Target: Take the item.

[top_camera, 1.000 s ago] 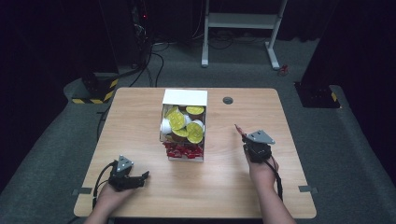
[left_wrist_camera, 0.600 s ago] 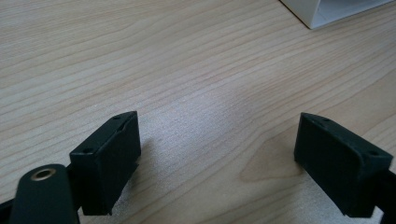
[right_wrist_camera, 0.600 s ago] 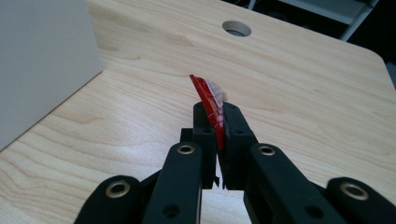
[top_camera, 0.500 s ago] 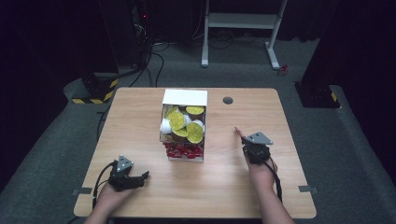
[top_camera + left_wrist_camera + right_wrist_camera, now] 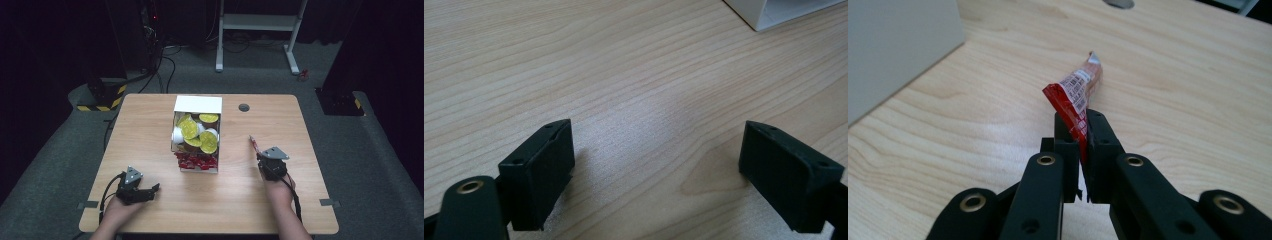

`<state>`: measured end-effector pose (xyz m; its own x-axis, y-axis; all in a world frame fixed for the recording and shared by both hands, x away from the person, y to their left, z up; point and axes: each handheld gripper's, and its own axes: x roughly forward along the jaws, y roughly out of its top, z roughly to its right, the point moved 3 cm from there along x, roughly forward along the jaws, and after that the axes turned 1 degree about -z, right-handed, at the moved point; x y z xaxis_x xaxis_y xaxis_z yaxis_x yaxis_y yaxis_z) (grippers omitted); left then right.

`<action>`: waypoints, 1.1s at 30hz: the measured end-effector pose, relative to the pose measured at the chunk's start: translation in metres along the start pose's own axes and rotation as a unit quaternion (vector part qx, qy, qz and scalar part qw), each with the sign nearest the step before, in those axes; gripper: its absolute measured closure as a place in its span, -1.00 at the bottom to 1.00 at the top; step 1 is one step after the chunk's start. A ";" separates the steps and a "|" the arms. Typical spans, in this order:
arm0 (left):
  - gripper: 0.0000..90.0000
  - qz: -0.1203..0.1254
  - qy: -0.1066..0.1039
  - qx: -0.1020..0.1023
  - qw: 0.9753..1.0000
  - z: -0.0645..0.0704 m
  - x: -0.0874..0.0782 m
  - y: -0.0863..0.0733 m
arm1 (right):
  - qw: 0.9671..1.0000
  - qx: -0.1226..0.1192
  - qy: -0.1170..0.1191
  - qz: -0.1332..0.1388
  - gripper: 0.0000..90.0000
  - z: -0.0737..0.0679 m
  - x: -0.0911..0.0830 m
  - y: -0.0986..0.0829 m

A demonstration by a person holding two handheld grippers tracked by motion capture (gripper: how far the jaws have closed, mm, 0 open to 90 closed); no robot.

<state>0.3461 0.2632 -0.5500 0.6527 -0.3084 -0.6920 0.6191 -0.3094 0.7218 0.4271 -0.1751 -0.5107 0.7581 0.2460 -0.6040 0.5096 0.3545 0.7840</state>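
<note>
Jaws of the right gripper (image 5: 256,150) pinch a red sachet (image 5: 254,143) beside the white box (image 5: 197,104) in the high view. Left gripper (image 5: 656,165) view: jaws spread, empty, above the tabletop (image 5: 574,65). Right gripper view: sachet clamped upright; placement likely follows.

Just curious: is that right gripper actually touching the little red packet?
Touching. The right gripper view shows the right gripper shut on the red packet, pinching its lower end.

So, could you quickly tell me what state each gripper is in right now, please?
Left gripper: open, jaws wide apart, nothing between them.
Right gripper: closed on a red sachet.
</note>
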 end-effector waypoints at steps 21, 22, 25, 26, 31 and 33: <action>-0.66 0.000 0.000 0.000 1.000 0.000 0.000 0.000 | 0.999 0.029 0.006 -0.040 0.65 0.000 0.012 -0.016; -0.66 0.000 -0.001 0.000 1.000 0.000 0.000 0.000 | 0.999 0.029 0.006 -0.040 0.65 0.000 0.012 -0.016; -0.66 0.001 -0.001 0.001 1.000 0.000 0.000 0.000 | 0.999 0.031 0.009 -0.038 0.58 -0.002 0.010 -0.015; -0.66 0.001 -0.001 0.001 1.000 0.000 0.000 0.000 | 0.999 0.033 0.010 -0.038 0.56 -0.002 0.009 -0.015; -0.66 0.002 -0.001 0.000 1.000 0.000 0.000 0.000 | 0.999 0.036 0.012 -0.032 0.51 -0.004 0.004 -0.014; -0.66 0.002 -0.001 0.001 1.000 0.000 0.000 0.000 | 0.999 0.038 0.012 -0.030 0.48 -0.004 0.001 -0.014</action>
<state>0.3461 0.2629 -0.5501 0.6539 -0.3109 -0.6898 0.6165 -0.3095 0.7240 0.4195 -0.1761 -0.5230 0.7157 0.2485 -0.6527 0.5841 0.2994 0.7544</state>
